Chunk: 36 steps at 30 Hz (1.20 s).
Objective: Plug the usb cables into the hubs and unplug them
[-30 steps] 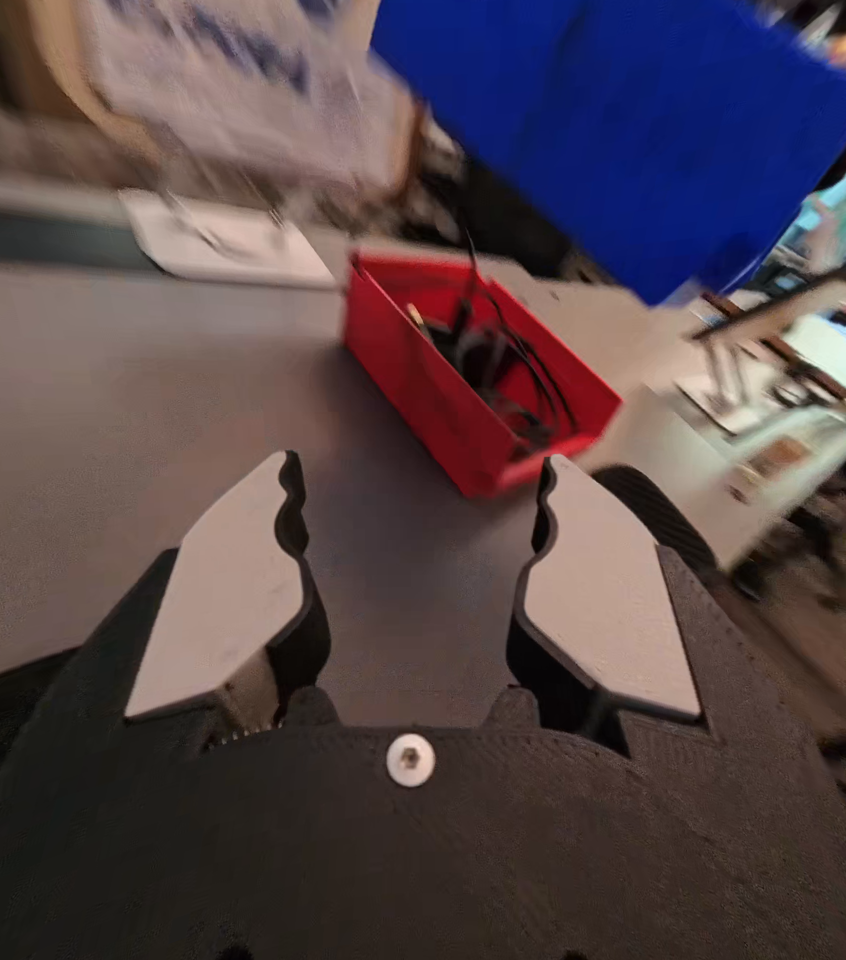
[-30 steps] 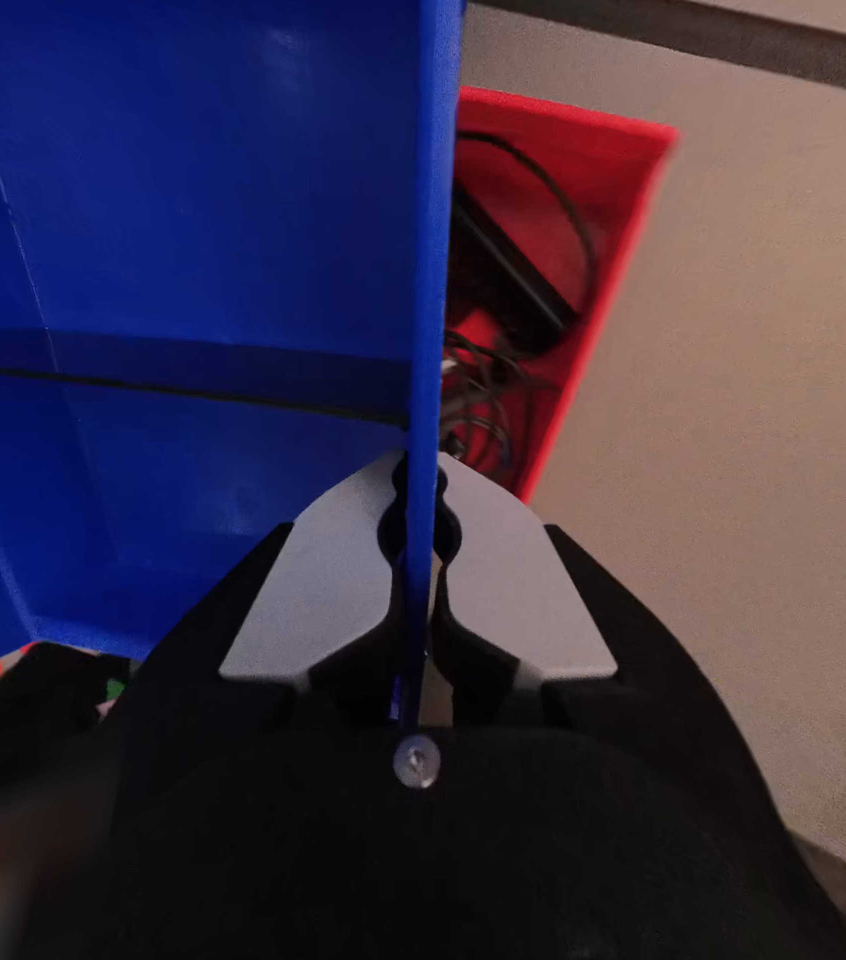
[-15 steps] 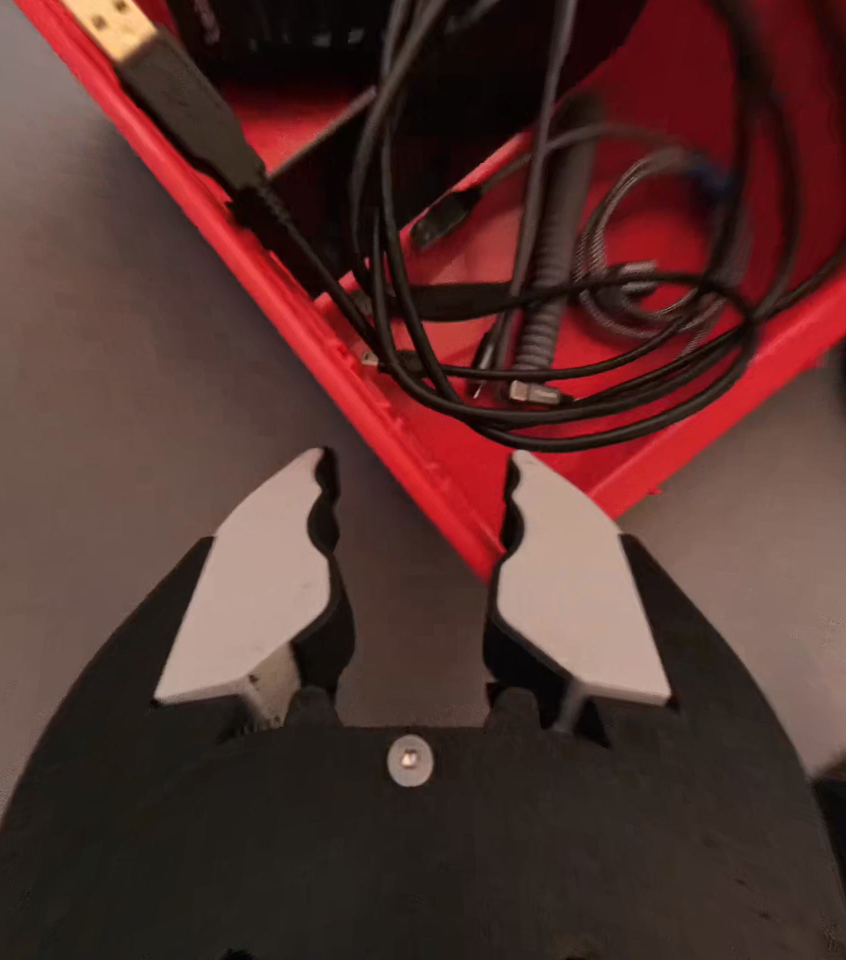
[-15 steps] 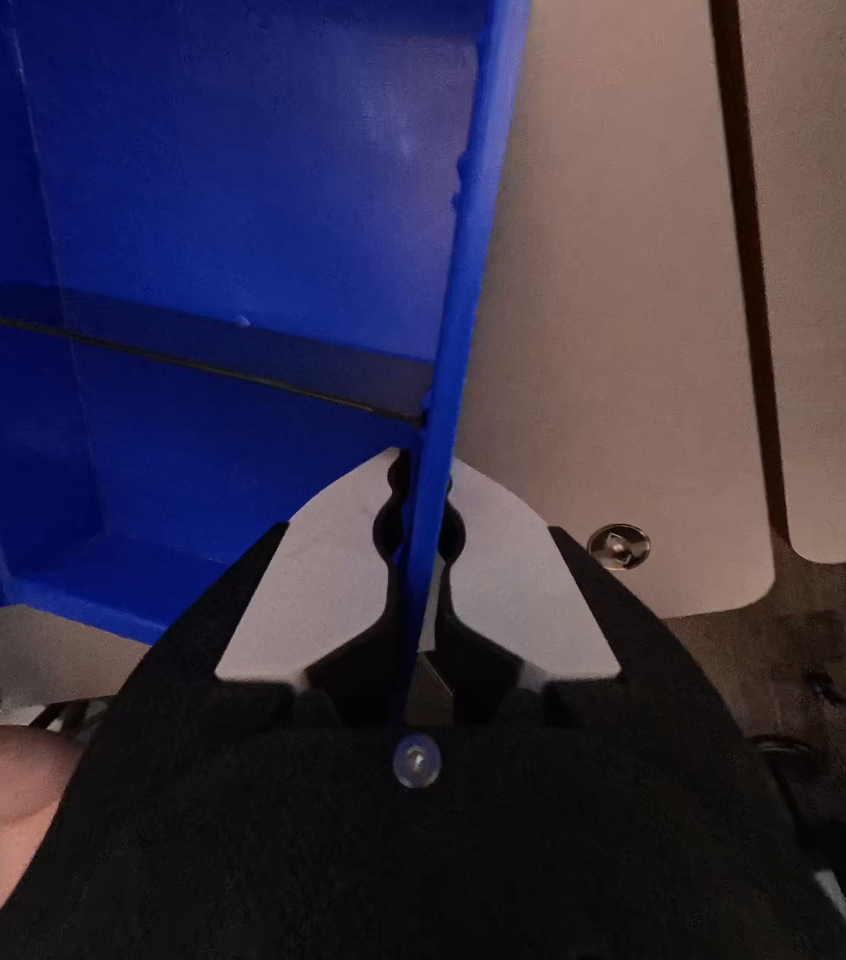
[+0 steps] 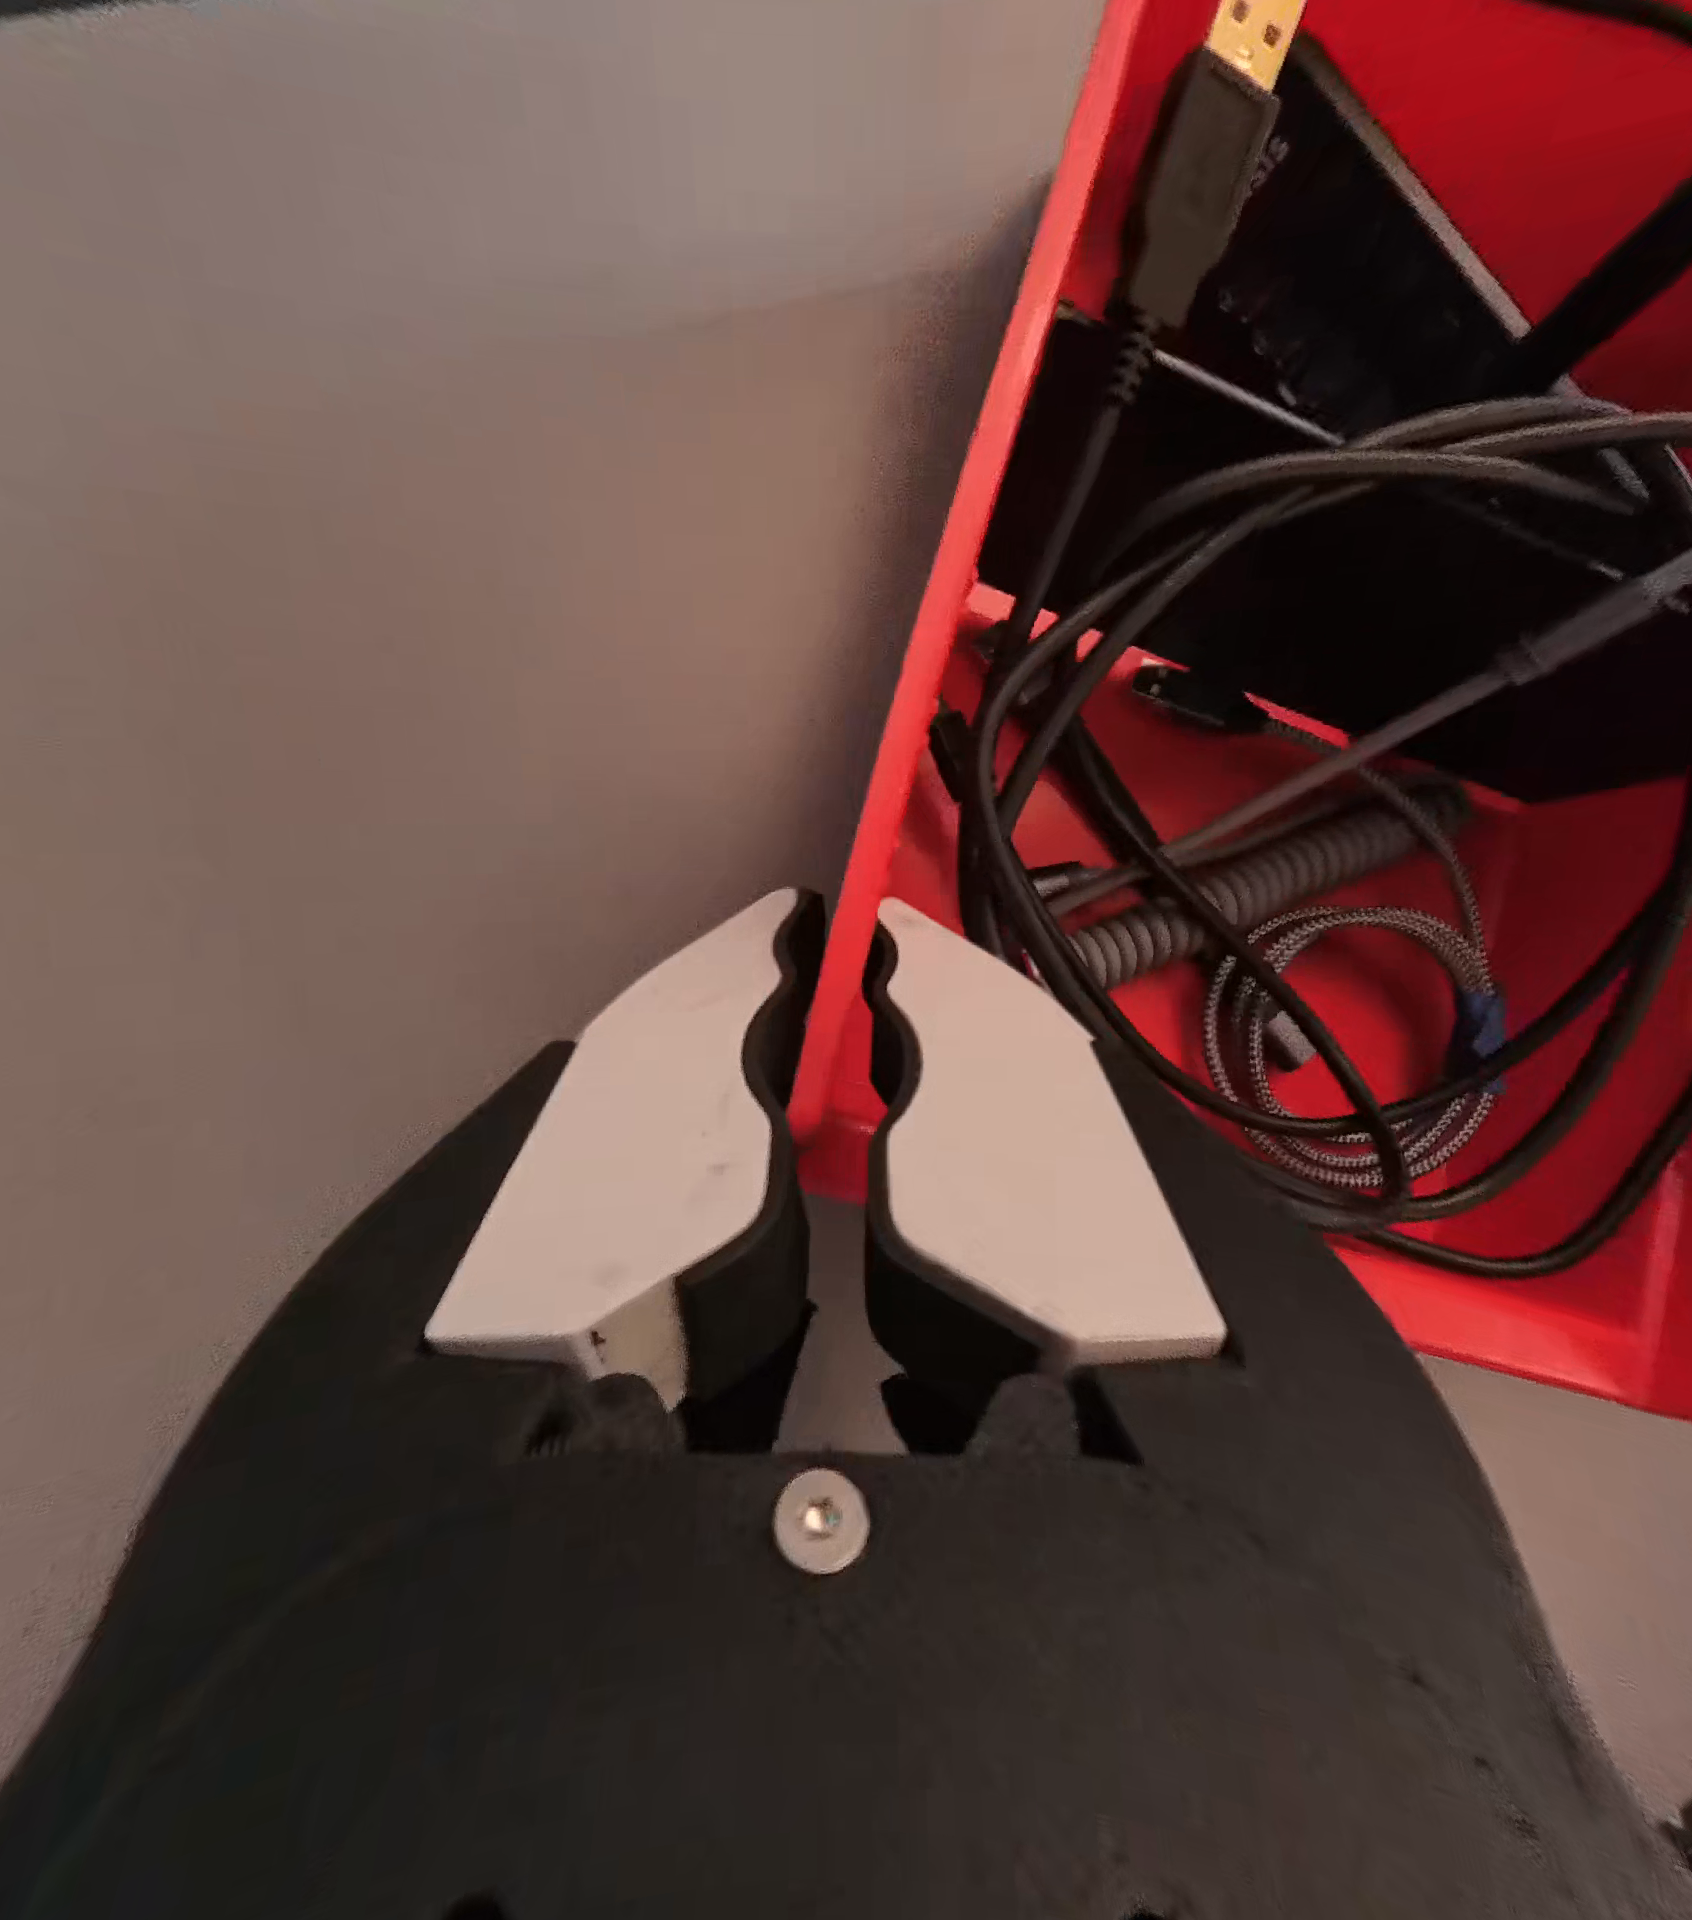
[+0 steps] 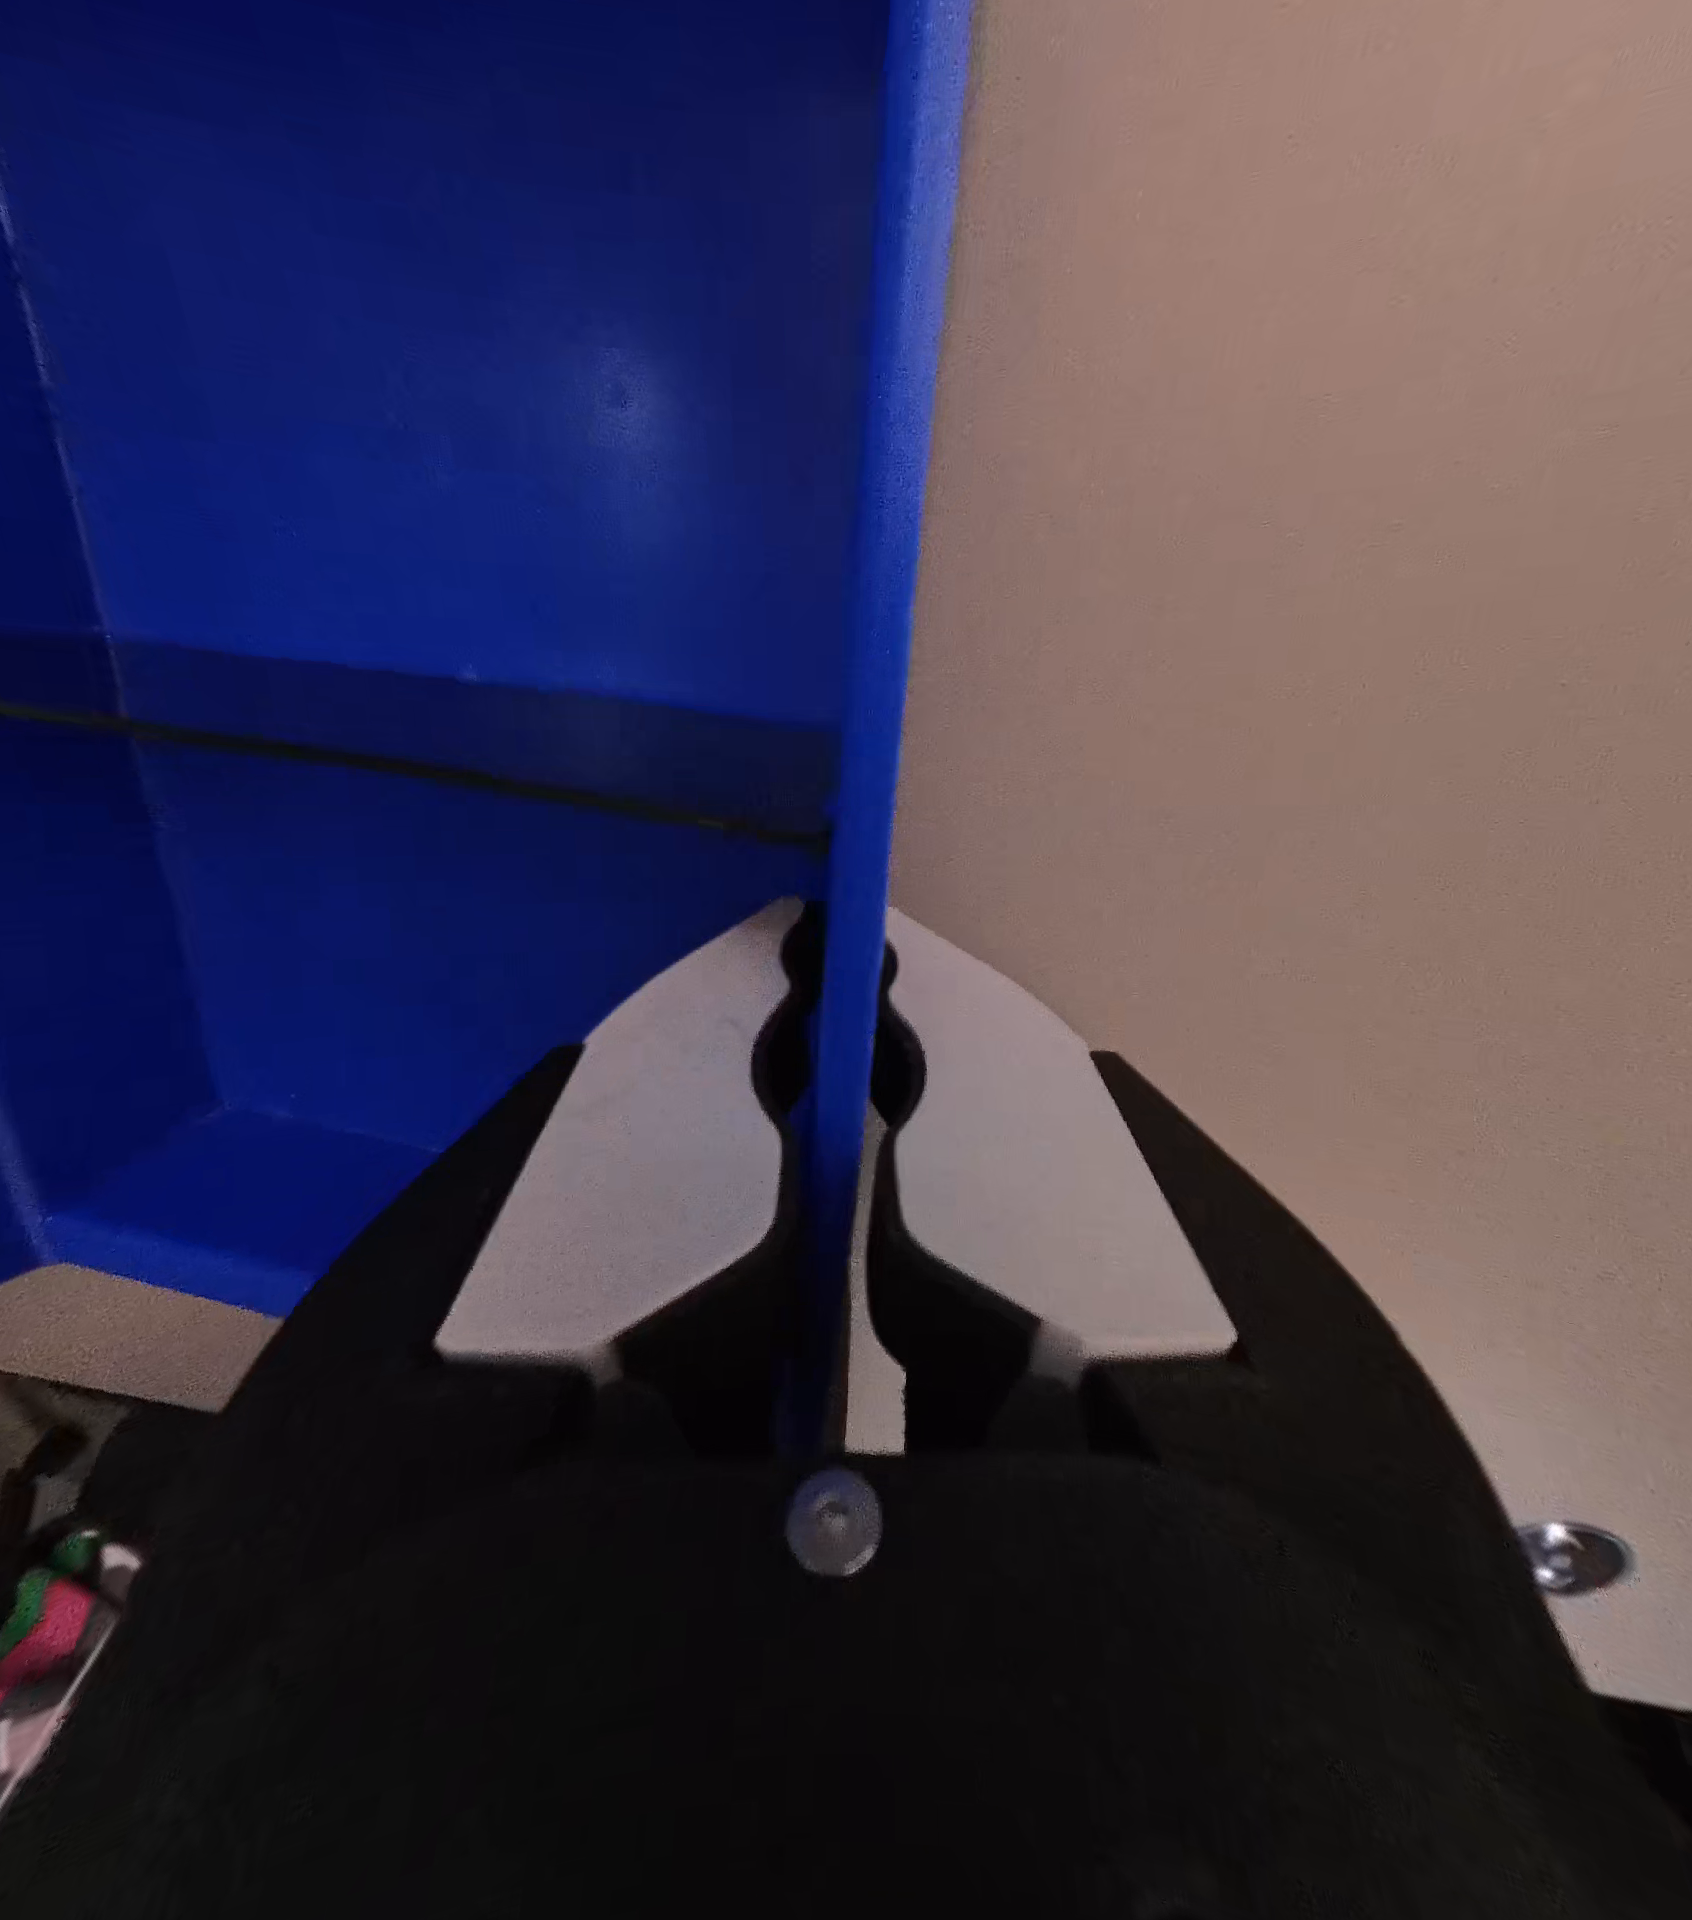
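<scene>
- Our left gripper [image 5: 837, 1023] has its jaws clamped on the red bin [image 5: 935, 665] wall.
- Cables [image 5: 1341, 935] and hub [image 5: 1341, 540] lie inside it, nothing visibly plugged.
- Our right gripper [image 6: 837, 1013] pinches the blue bin [image 6: 883, 520] wall.
- We judge plugging not yet begun.

The left gripper [image 5: 837, 925] pinches a thin wall between nearly closed fingers; the right gripper [image 6: 847, 925] does likewise.
</scene>
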Each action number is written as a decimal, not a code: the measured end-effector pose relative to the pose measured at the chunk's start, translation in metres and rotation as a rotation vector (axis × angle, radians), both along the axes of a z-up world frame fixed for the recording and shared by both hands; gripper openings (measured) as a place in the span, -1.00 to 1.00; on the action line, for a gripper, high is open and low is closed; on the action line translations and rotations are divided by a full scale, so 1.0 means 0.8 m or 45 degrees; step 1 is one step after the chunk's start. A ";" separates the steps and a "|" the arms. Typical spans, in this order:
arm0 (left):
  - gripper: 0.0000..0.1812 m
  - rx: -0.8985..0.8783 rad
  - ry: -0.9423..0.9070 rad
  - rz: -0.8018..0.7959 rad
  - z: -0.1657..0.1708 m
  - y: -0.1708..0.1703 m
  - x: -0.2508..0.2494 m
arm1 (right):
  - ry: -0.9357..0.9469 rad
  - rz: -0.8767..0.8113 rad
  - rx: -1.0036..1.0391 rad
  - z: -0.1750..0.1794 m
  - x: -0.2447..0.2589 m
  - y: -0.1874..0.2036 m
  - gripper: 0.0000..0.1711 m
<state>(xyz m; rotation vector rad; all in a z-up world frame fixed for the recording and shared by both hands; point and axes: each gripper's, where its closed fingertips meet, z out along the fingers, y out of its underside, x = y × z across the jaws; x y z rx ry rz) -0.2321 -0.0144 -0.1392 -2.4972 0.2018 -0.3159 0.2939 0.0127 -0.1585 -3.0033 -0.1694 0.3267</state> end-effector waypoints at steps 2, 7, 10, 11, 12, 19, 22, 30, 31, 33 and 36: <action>-0.92 0.011 0.016 0.079 0.001 -0.011 -0.052 | -0.002 0.038 -0.016 -0.002 -0.014 0.006 -0.91; -0.94 0.029 0.000 0.337 0.004 -0.058 -0.173 | -0.020 -0.050 0.006 -0.009 0.005 0.027 -0.92; -0.95 0.064 0.033 0.484 0.004 -0.089 -0.230 | 0.002 -0.099 -0.016 -0.012 0.037 0.028 -0.91; -0.96 0.073 0.062 0.518 0.004 -0.099 -0.245 | 0.001 -0.131 -0.014 -0.012 0.050 0.029 -0.91; -0.96 0.081 0.094 0.536 0.004 -0.108 -0.256 | -0.003 -0.161 -0.012 -0.012 0.062 0.029 -0.91; -0.96 0.110 0.111 0.539 0.004 -0.123 -0.274 | 0.001 -0.227 0.006 -0.013 0.084 0.037 -0.93; -0.97 0.109 0.146 0.533 0.004 -0.123 -0.276 | 0.003 -0.202 0.008 -0.013 0.085 0.040 -0.93; -0.96 0.107 0.134 0.553 0.005 -0.118 -0.294 | -0.008 -0.118 0.026 -0.013 0.091 0.045 -0.92; -0.97 0.108 0.146 0.555 0.005 -0.117 -0.294 | -0.010 -0.109 0.026 -0.013 0.091 0.045 -0.92; -0.97 0.111 0.134 0.569 0.005 -0.117 -0.294 | -0.017 -0.088 0.025 -0.013 0.091 0.046 -0.92; -0.97 0.121 0.124 0.565 0.005 -0.117 -0.295 | -0.020 -0.075 0.029 -0.013 0.091 0.046 -0.92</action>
